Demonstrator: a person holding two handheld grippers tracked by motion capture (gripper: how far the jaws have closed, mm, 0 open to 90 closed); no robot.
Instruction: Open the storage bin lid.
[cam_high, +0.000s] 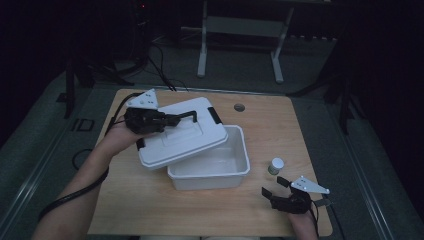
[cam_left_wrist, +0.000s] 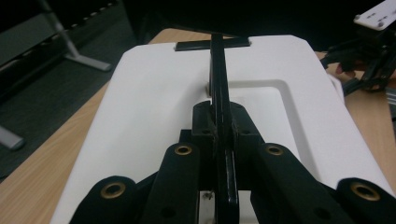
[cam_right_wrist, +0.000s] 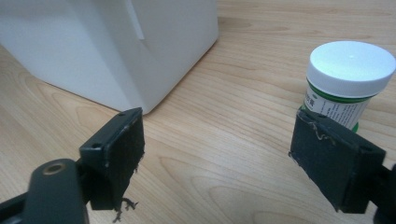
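White plastic lid, held tilted over the open white bin on the wooden counter: from the high view, my left tongs are clenched on the lid's black handle, and the lid's lower edge sits across the bin's left rim. My right tongs rest near the counter's front right corner, just short of a small white-capped jar.

In the left gripper view, the jaws are pinched flat on the thin handle bar. I judge I should keep that grip firm and carry the lid well clear of the bin before setting it down.

In the right gripper view, the tongs are released and wide, nothing between them; the jar stands just behind the right-hand pad. I should centre on it before closing.
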